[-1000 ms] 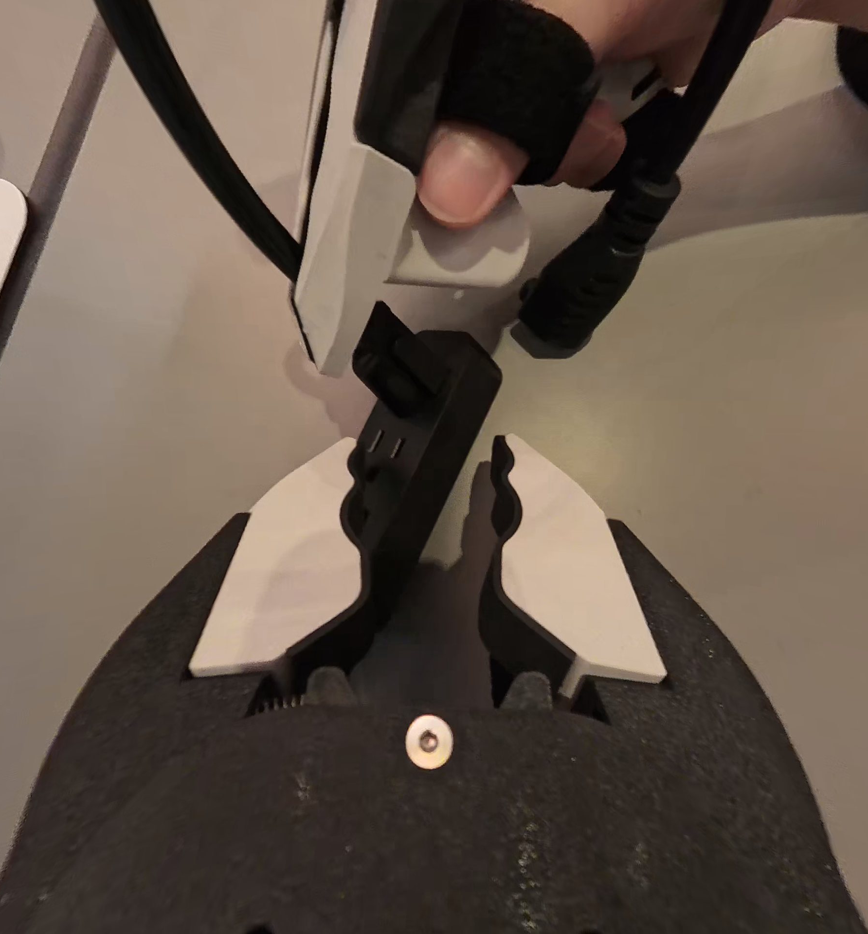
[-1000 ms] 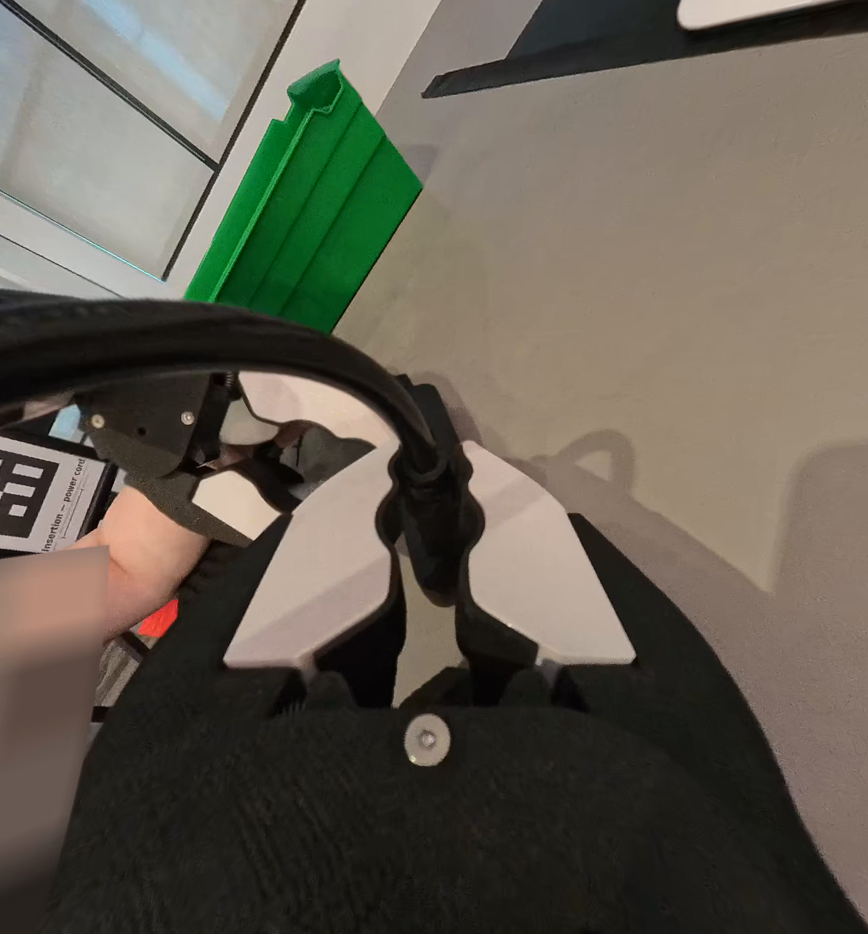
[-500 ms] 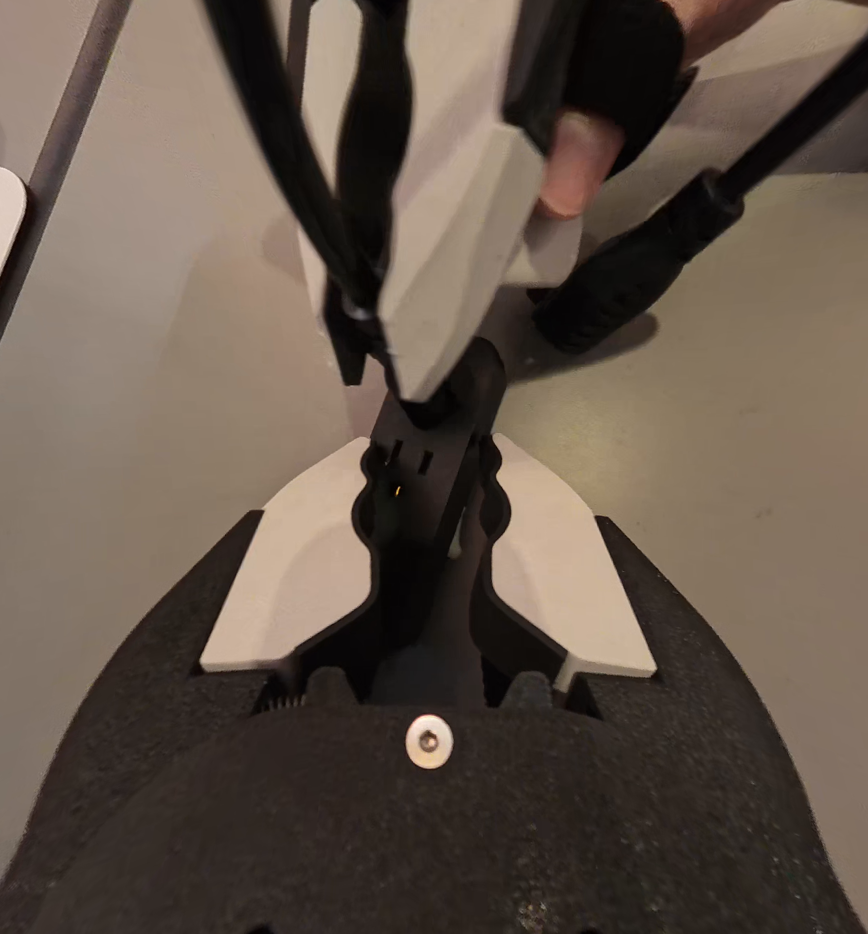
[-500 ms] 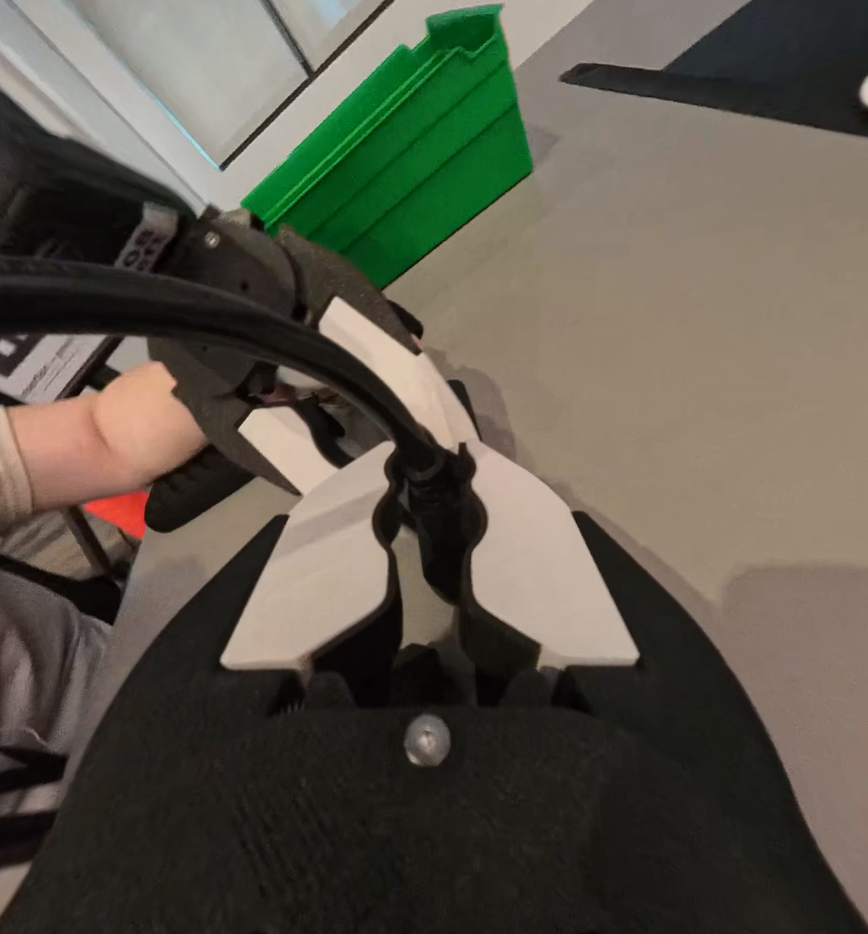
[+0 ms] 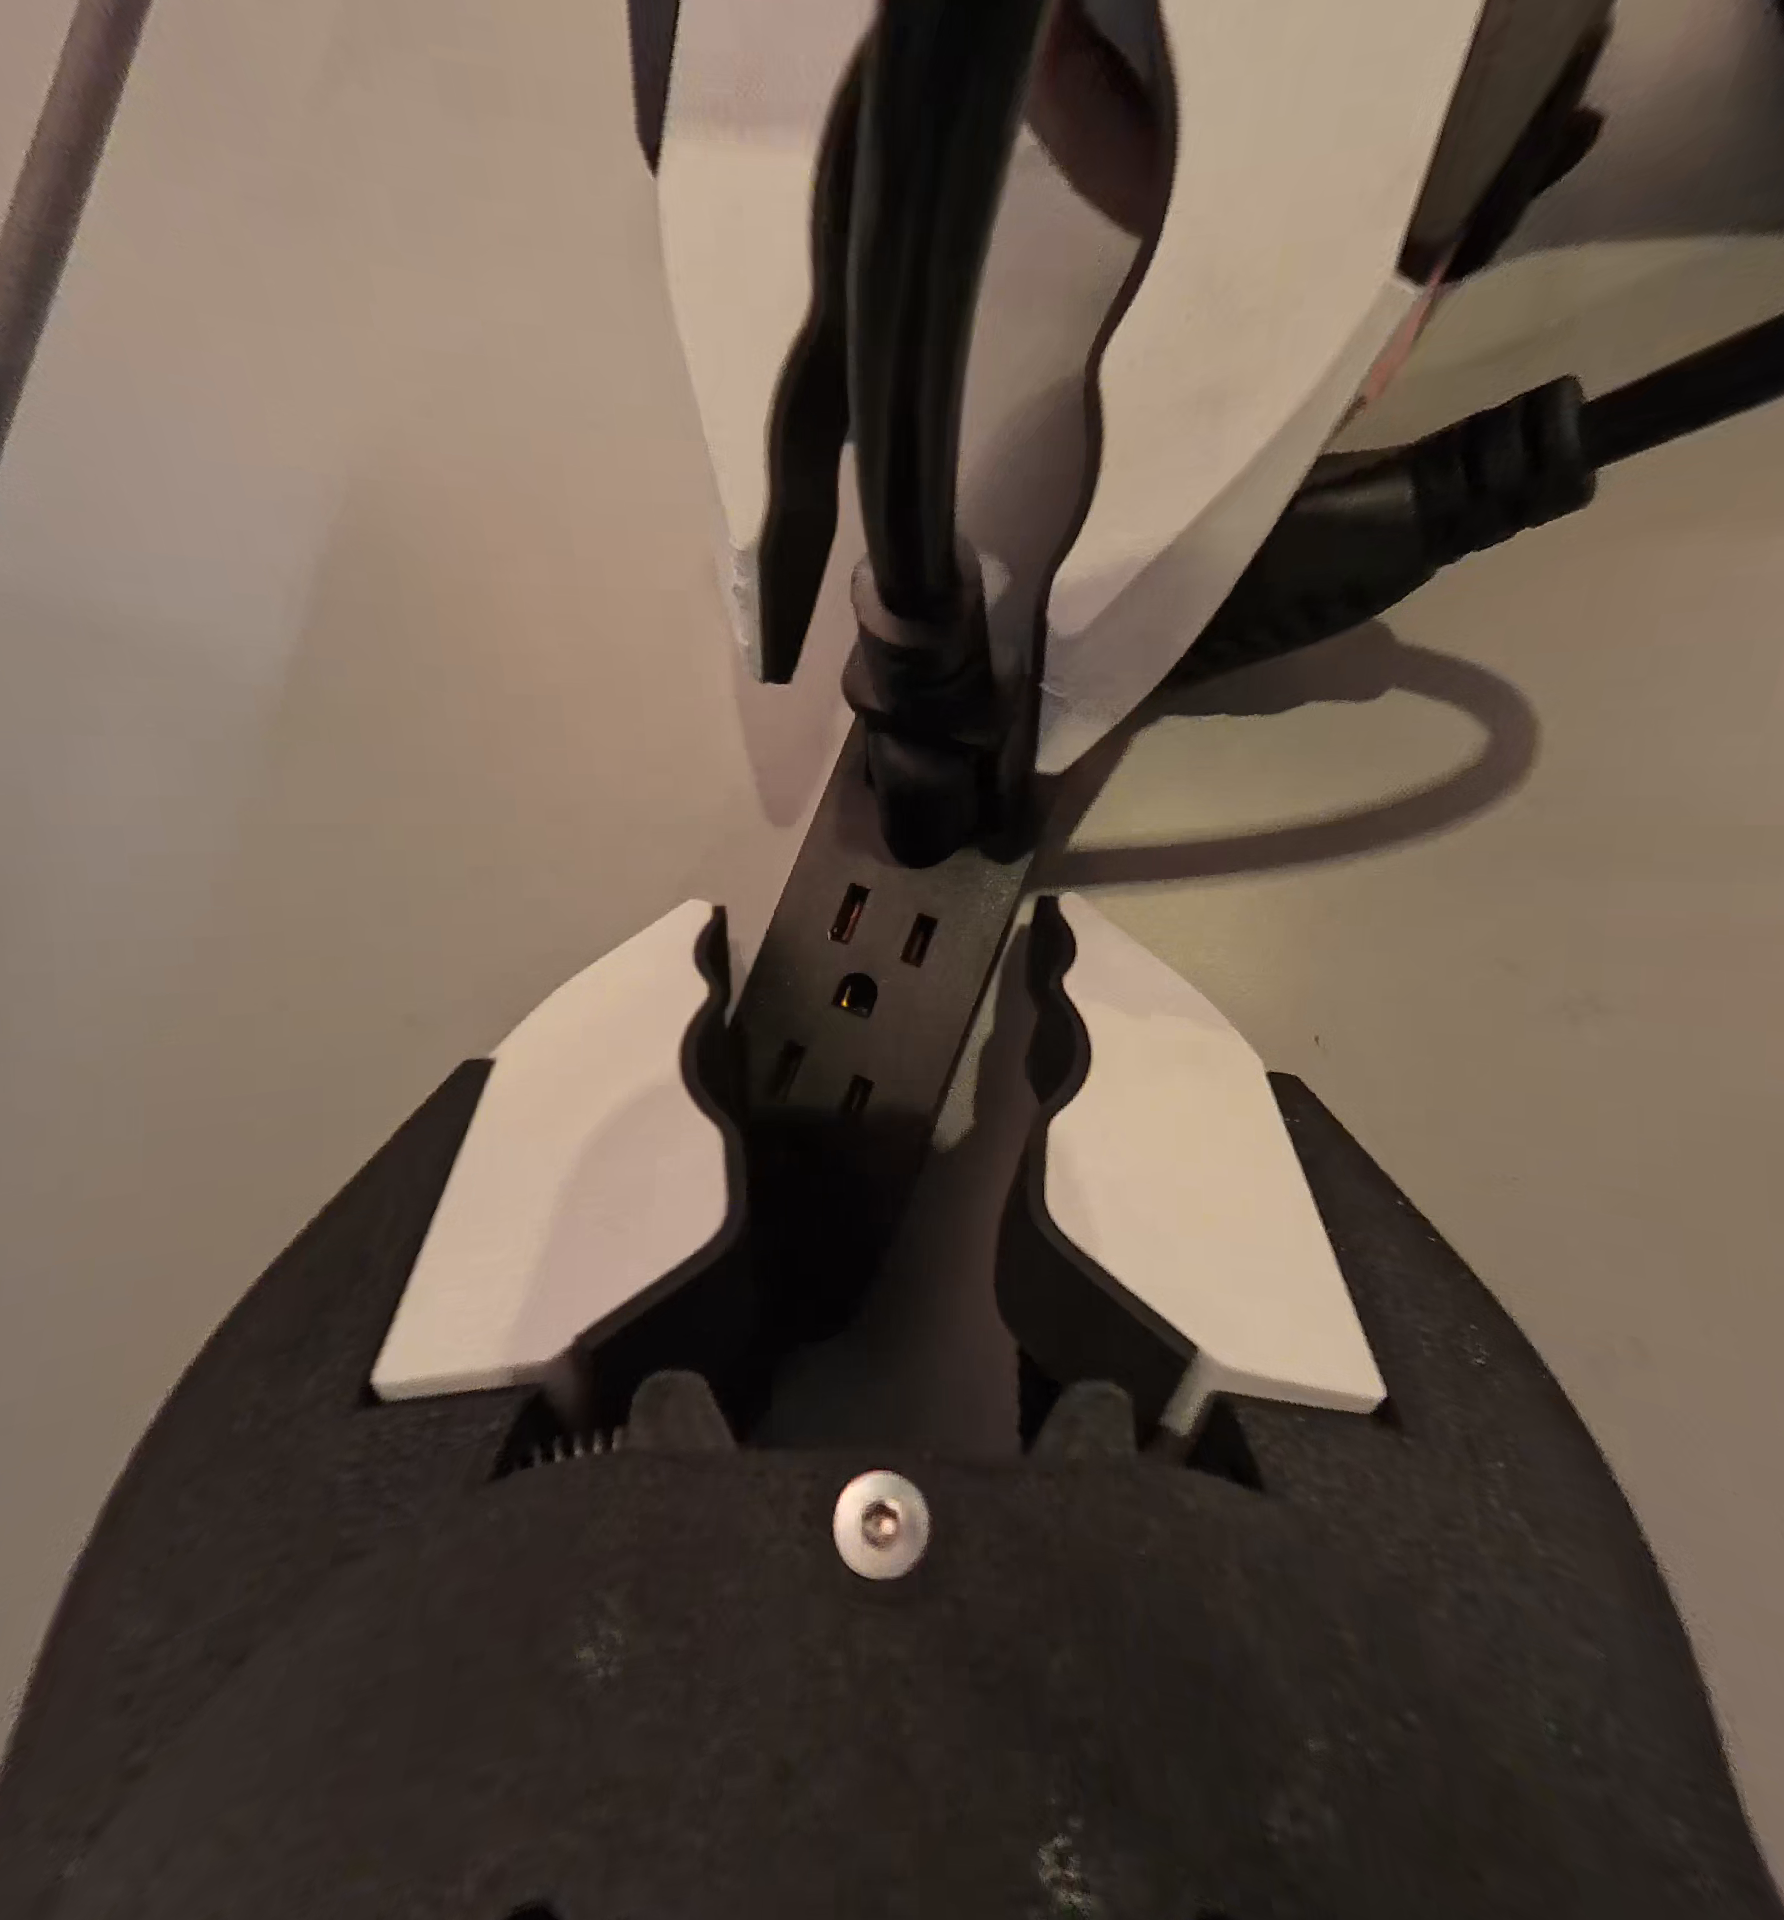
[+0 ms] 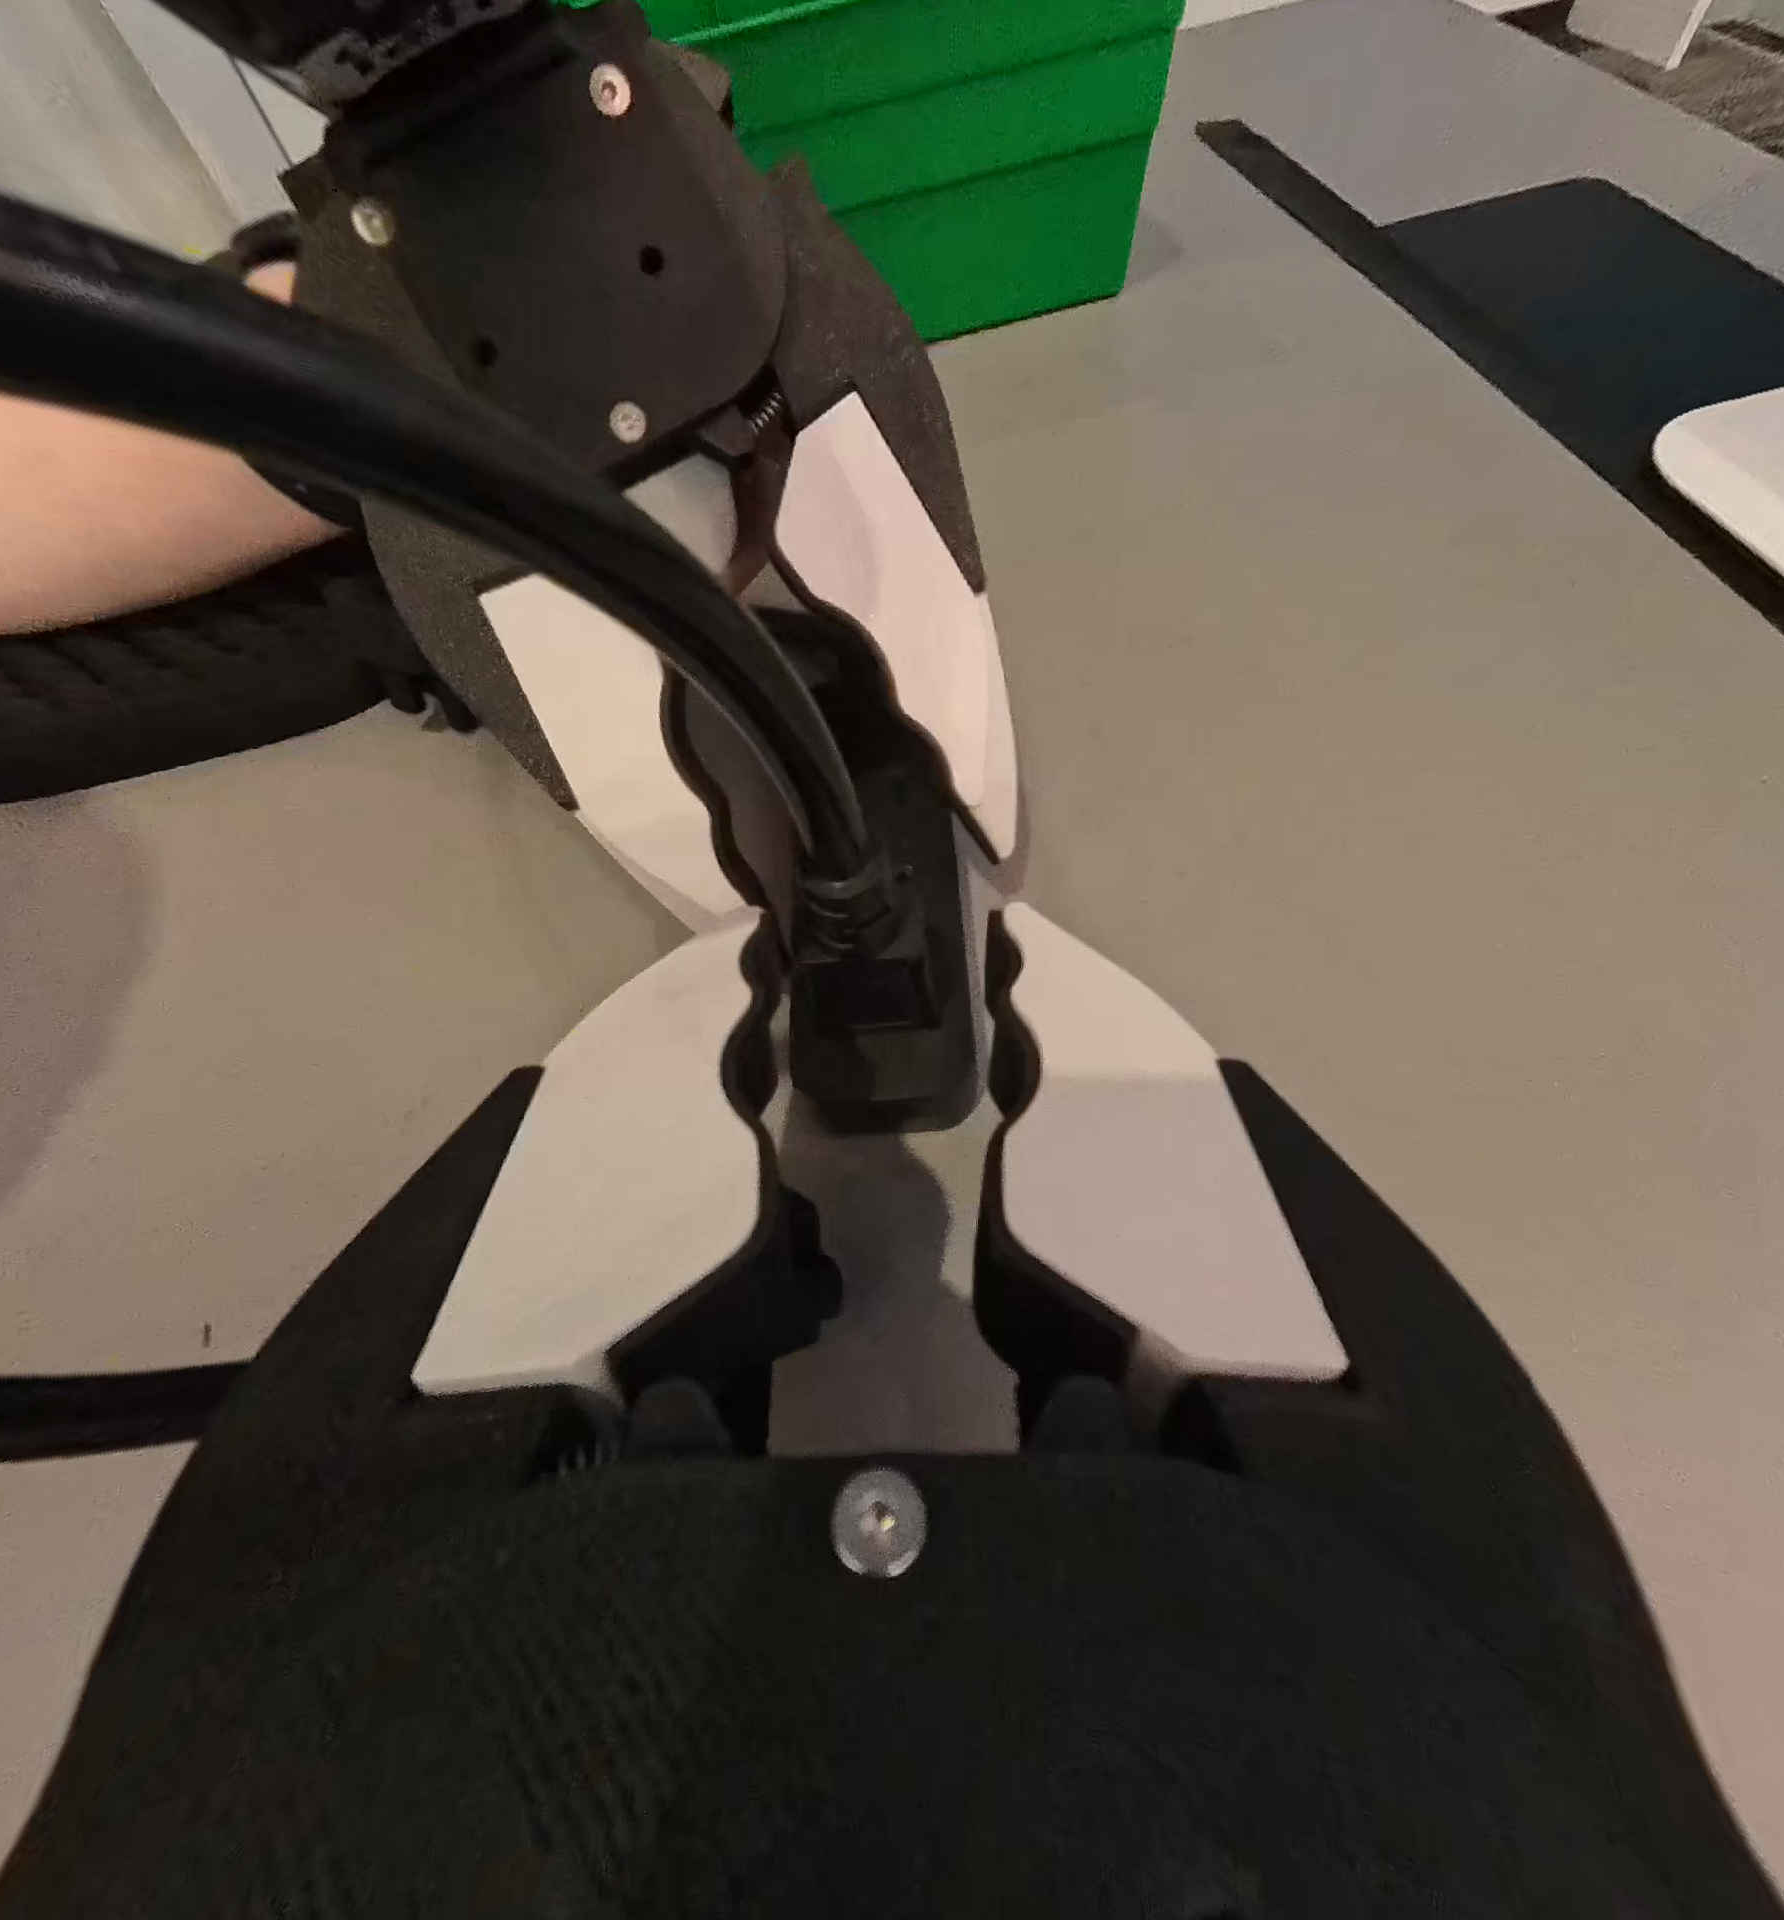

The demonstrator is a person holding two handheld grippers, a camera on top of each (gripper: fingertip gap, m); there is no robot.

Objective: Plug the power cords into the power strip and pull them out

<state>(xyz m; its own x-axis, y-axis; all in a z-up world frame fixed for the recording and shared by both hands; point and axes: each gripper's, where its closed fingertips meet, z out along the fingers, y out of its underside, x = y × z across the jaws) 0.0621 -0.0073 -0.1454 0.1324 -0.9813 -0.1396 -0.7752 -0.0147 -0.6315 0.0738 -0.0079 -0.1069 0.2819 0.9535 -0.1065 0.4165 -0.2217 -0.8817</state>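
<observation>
A black power strip [image 5: 867, 997] lies on the grey table [image 5: 296, 727], and my left gripper [image 5: 880, 914] is shut on its sides. Free sockets show between my fingers. A black plug [image 5: 929, 769] with its thick cord [image 5: 919, 312] sits in the strip's far socket. My right gripper [image 5: 909, 655] comes from above with its jaws spread either side of that plug, not touching it. In the right wrist view my right gripper [image 6: 883, 930] is open around the plug [image 6: 862, 1018], and the left gripper [image 6: 867, 873] faces it, holding the strip [image 6: 945, 831].
A second black cord end [image 5: 1387, 509] lies on the table right of the strip. A green bin [image 6: 971, 156] stands behind, with a dark mat [image 6: 1594, 291] and a white object [image 6: 1781, 499] at the right. A person's forearm [image 6: 88, 499] is at the left. The grippers' ends are close to 4 cm from one another.
My left gripper closed on the strip. My right gripper swung over the strip's end with the plug, the plug went into the socket, and the right jaws opened off it.
</observation>
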